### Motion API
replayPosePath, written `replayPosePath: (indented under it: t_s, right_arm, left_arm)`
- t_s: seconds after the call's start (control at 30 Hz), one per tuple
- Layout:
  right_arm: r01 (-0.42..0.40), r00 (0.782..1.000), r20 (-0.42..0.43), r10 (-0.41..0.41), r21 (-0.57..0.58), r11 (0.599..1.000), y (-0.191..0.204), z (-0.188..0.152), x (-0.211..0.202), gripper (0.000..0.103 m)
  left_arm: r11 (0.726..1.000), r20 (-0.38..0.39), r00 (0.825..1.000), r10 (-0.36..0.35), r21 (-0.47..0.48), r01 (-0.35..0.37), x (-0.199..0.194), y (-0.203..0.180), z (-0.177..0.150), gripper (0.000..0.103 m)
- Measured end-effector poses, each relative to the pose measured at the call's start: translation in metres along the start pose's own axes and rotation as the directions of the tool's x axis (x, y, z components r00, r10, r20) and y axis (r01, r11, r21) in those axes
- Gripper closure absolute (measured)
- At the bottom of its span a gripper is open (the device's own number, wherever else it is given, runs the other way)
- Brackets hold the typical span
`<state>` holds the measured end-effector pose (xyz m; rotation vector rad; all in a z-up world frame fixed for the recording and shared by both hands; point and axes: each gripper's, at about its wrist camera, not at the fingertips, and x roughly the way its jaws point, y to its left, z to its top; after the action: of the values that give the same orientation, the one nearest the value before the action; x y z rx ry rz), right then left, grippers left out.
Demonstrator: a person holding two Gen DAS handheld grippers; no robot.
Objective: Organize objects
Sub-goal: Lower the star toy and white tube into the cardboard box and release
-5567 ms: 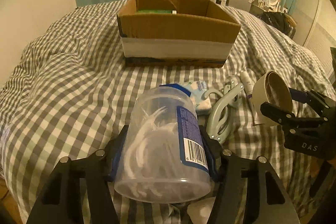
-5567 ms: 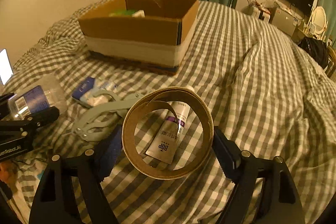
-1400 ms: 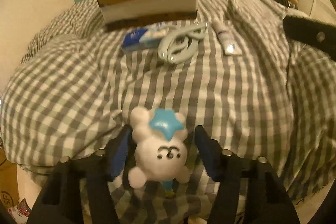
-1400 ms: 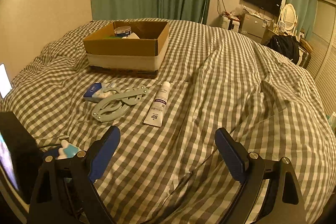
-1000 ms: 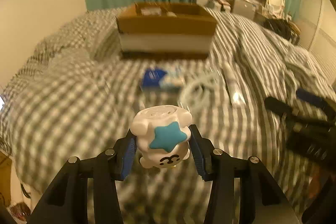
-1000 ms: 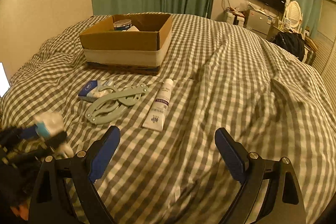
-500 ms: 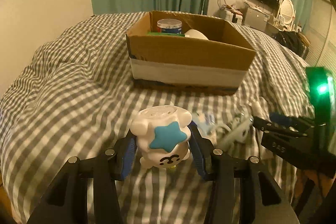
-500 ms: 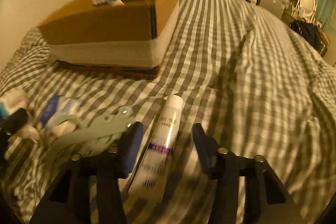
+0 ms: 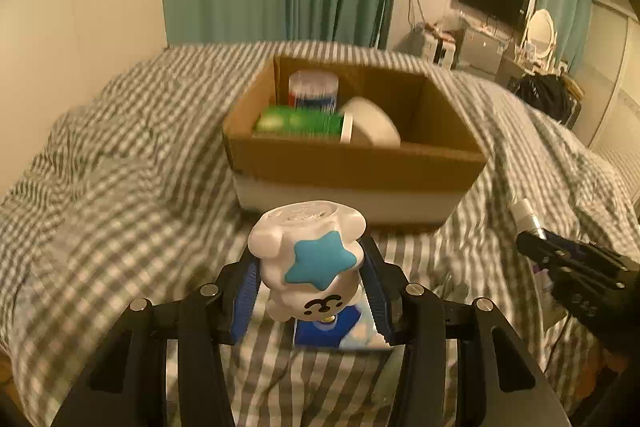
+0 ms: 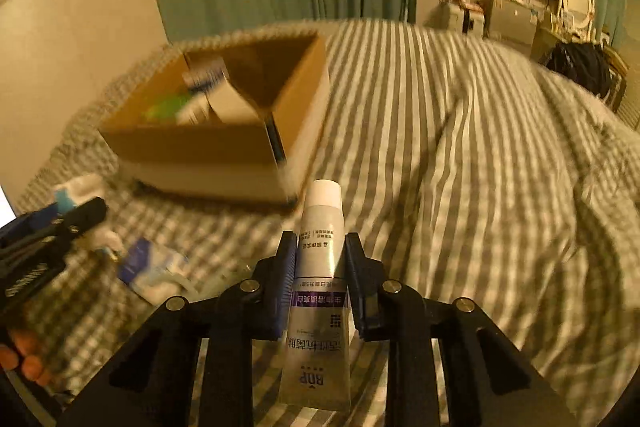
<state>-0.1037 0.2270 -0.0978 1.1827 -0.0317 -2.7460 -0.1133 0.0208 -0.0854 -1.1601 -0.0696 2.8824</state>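
We see left tongs (image 9: 310, 283) clamped on white star toy (image 9: 308, 263), lifted above bed (image 9: 120, 195). Right tongs (image 10: 320, 275) pinch tube (image 10: 320, 267). Cardboard box (image 9: 352, 159) lies ahead of both, 3 items inside.

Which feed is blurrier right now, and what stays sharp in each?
Right wrist view is blurrier: the cardboard box smears, but the tube in the right tongs is crisp. Left wrist view: mild box blur, sharp toy in the left tongs.
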Motion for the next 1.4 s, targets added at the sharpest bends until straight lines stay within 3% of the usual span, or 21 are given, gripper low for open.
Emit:
replayPosePath:
  t_s: [0.17,0.4,0.73,0.97,1.17,1.4]
  right_arm:
    - [-0.013,0.995,0.097,0.018,-0.052,0.999,0.01,0.037,-0.037,0.079]
    - [-0.051,0.986,0.154,0.069,-0.115,0.992,0.034,0.09,-0.045,0.079]
    - [-0.11,0.981,0.15,0.123,-0.088,0.99,0.043,0.156,0.009,0.079]
    - [-0.114,0.986,0.117,0.122,-0.065,0.991,0.034,0.18,0.068,0.079]
    - [-0.126,0.988,0.083,0.131,-0.06,0.99,0.027,0.187,0.107,0.079]
    - [-0.145,0.987,0.061,0.147,-0.043,0.989,0.023,0.183,0.128,0.079]
  left_arm:
    - [0.999,0.051,0.998,-0.035,-0.006,0.036,-0.012,-0.001,0.034,0.054]
    - [0.998,0.126,0.99,-0.057,0.028,0.054,-0.009,-0.007,0.089,0.054]
    - [0.995,0.128,0.989,-0.073,0.072,0.064,0.046,-0.007,0.141,0.054]
    - [0.994,0.089,0.992,-0.089,0.078,0.082,0.086,-0.003,0.149,0.054]
    - [0.991,0.066,0.991,-0.116,0.068,0.112,0.11,-0.003,0.152,0.054]
    - [0.99,0.051,0.993,-0.105,0.099,0.099,0.123,-0.01,0.149,0.054]
